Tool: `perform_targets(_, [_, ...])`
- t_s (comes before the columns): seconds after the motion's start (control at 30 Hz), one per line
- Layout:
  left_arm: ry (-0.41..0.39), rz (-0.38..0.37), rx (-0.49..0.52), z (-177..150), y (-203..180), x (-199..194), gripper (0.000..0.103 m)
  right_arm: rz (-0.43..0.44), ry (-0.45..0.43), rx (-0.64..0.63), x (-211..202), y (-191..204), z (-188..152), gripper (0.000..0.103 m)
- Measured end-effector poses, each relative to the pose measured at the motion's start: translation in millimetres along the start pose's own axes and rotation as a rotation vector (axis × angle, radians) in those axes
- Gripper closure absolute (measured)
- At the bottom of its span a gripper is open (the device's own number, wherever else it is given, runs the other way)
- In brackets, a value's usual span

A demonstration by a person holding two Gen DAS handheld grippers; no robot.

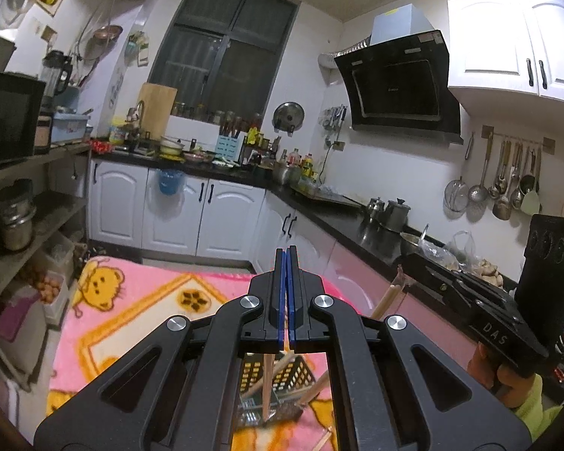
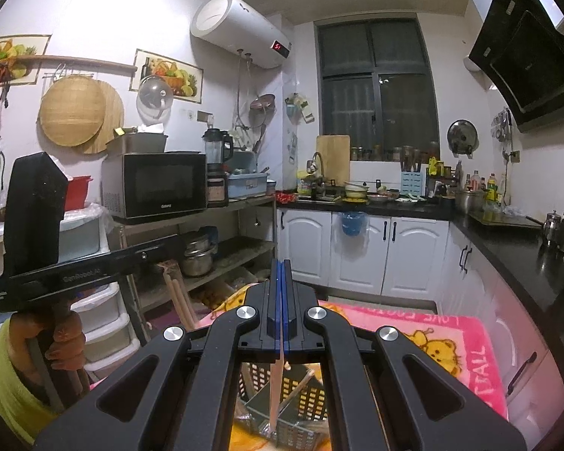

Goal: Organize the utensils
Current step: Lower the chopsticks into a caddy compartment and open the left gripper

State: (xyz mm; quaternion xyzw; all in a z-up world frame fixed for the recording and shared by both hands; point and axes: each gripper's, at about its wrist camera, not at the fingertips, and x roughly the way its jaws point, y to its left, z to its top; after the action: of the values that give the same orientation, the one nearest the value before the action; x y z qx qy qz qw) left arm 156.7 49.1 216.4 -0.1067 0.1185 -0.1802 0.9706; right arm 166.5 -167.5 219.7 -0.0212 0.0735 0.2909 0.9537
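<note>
- The left gripper (image 1: 286, 251), black with blue-lined fingers, has its jaws pressed together on a slim wooden chopstick (image 1: 267, 387) that hangs down into a black perforated plastic utensil basket (image 1: 300, 374).
- The right gripper (image 2: 282, 263) of the same make is likewise pinched on a pale wooden chopstick (image 2: 276, 391), its lower end inside the same basket (image 2: 308, 402).
- The basket stands on a pink cartoon-bear blanket (image 1: 139, 300) spread over a table, with several more wooden utensil handles (image 1: 314, 389) leaning in it.
- The step in hand appears to be lowering both chopsticks into the basket; which compartment each enters cannot be told.
- The next move likely calls for spreading each pair of jaws so the sticks drop, then lifting straight up clear of the leaning handles.
</note>
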Motion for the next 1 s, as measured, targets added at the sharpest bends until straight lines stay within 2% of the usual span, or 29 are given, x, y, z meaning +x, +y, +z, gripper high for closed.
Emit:
perform_targets(0.47, [0.012, 0.054, -0.025, 6.3, 19.3, 26.4, 0.103, -0.059, 0.007, 0.023, 19.7, -25.0, 12.5, 0.102])
perform_targets(1.0, [0.09, 0.074, -0.074, -23.0, 40.5, 52.1, 0.103, -0.068, 0.094, 0.088, 62.0, -41.5, -19.5, 0.102])
